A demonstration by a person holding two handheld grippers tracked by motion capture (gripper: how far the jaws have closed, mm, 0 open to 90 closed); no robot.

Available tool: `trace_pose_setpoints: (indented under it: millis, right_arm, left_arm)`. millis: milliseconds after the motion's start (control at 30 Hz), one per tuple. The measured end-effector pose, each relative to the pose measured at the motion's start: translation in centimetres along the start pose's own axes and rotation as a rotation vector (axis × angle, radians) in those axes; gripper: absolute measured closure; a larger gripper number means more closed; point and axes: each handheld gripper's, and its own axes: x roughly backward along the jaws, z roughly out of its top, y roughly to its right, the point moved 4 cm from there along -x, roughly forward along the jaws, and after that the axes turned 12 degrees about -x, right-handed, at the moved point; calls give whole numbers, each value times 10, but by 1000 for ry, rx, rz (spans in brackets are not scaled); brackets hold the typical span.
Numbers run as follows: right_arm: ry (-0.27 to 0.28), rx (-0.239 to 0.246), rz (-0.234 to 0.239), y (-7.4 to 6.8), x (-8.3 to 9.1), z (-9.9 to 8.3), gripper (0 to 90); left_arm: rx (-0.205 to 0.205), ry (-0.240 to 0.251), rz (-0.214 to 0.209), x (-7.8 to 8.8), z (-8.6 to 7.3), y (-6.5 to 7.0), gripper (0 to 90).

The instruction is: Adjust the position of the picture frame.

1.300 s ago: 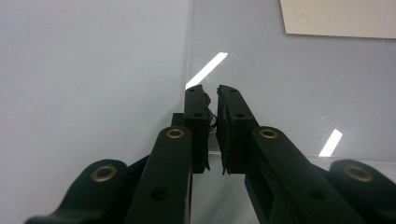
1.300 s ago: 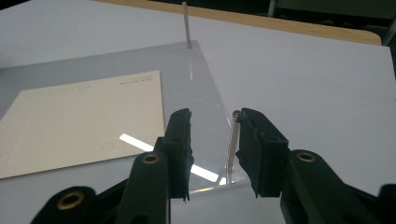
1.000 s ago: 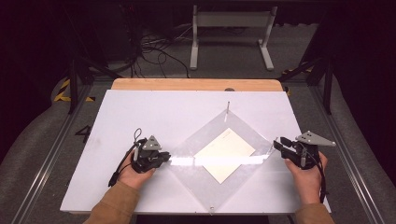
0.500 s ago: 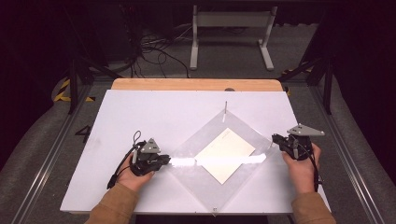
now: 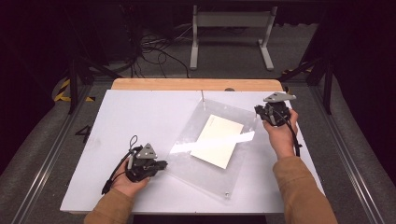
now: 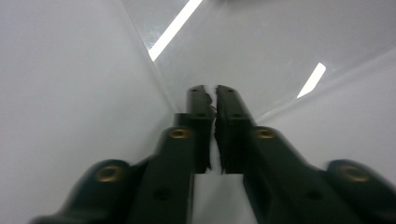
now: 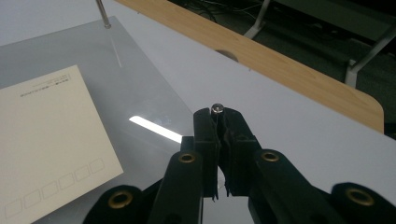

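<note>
While both grippers clamp, left gripper (image 5: pixel 161 164) shut on clear acrylic sheet (image 5: pixel 243 172) corner, right gripper (image 7: pixel 217 112) pinching small metal screw (image 7: pixel 217 108), jaws having just closed.

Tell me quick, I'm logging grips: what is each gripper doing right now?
Left gripper: closed on the clear sheet's corner.
Right gripper: closed on a small metal pin.

One white worktop (image 5: pixel 140 116) carries one clear plastic sheet (image 5: pixel 243 172) with one cream card (image 5: pixel 219 140) on it. One upright metal pin (image 5: pixel 202 96) stands at the sheet's far corner. Two hand-held tools: left tool (image 5: pixel 161 164), right tool (image 5: pixel 258 110), which pinches one small metal screw (image 7: pixel 217 108).
</note>
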Motion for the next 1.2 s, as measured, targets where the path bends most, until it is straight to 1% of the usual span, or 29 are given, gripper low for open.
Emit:
trace_pose_setpoints:
  millis: [33,67,100,133,200,267,300,367,433,500,533,567,633,667,700,733,767,800,833,867,900,933,967,1000,1033,1067,1100,1133,1200]
  right_arm:
    - [2,-1,7,1,-6,2,849]
    - [-7,-6,14,1,-14,3,849]
    - [-19,-13,17,2,-20,3,849]
    - [-36,-25,19,3,-27,2,848]
    - [-63,-38,11,4,-38,-1,842]
    - [-84,-41,-9,5,-46,-7,833]
    - [-78,-45,-3,6,-48,-9,815]
    - [-80,-74,10,7,-45,-11,758]
    - [-58,-93,5,6,-35,-13,718]
    - [-33,-93,18,2,-23,-17,702]
    - [-19,-84,27,0,-17,-20,700]
    - [-3,-78,42,-3,-10,-23,700]
    - [21,-67,85,-10,4,-32,693]
    - [30,-64,97,-12,9,-36,691]
    - [48,-76,120,-15,18,-42,690]
    - [68,-95,144,-16,27,-48,688]
    - [88,-118,168,-17,36,-54,688]
    - [88,-118,168,-17,36,-54,688]
    - [102,-132,181,-17,41,-58,688]
    - [122,-161,207,-17,49,-65,688]
    - [139,-180,224,-17,54,-70,688]
    - [155,-192,235,-16,59,-75,689]
    - [165,-203,235,-16,63,-80,691]
    - [149,-198,229,-15,65,-84,681]
    - [126,-182,215,-15,68,-86,678]
    - [126,-172,203,-14,71,-88,677]
    - [130,-165,197,-13,77,-89,673]
    - [128,-164,203,-13,81,-90,672]
    - [130,-161,203,-12,87,-91,672]
  left_arm:
    - [-8,-11,-32,-1,0,5,900]
    - [-41,-40,-11,-3,0,9,899]
    - [-62,-61,7,-5,1,14,899]
    - [-77,-70,6,-6,2,16,899]
    - [-95,-65,34,-6,3,19,897]
    - [-97,-55,61,-3,3,18,884]
    - [-89,-46,85,-1,3,16,861]
    - [-62,-24,132,3,1,9,804]
    - [-28,-9,184,6,-1,-1,696]
    - [-2,6,210,7,-3,-7,637]
    - [-3,7,219,8,-4,-10,613]
    - [11,15,216,8,-4,-11,579]
    - [21,23,187,8,-4,-12,569]
    - [10,22,190,7,-4,-11,570]
    - [-3,14,188,6,-3,-11,584]
    - [-3,14,188,6,-3,-11,598]
    - [-13,11,184,4,-3,-10,605]
    - [-14,9,182,2,-2,-9,605]
    - [-30,2,177,-1,-1,-8,619]
    - [-43,-1,174,-3,0,-8,633]
    - [-49,-3,168,-6,1,-7,647]
    - [-58,-15,162,-8,1,-6,665]
    - [-71,-36,158,-11,2,-5,691]
    - [-79,-48,150,-14,2,-4,726]
    - [-93,-45,140,-15,2,-3,736]
    - [-101,-52,151,-16,4,-3,760]
    - [-105,-62,163,-16,5,-2,793]
    - [-109,-72,158,-16,5,-4,831]
    - [-102,-67,143,-16,6,-5,837]
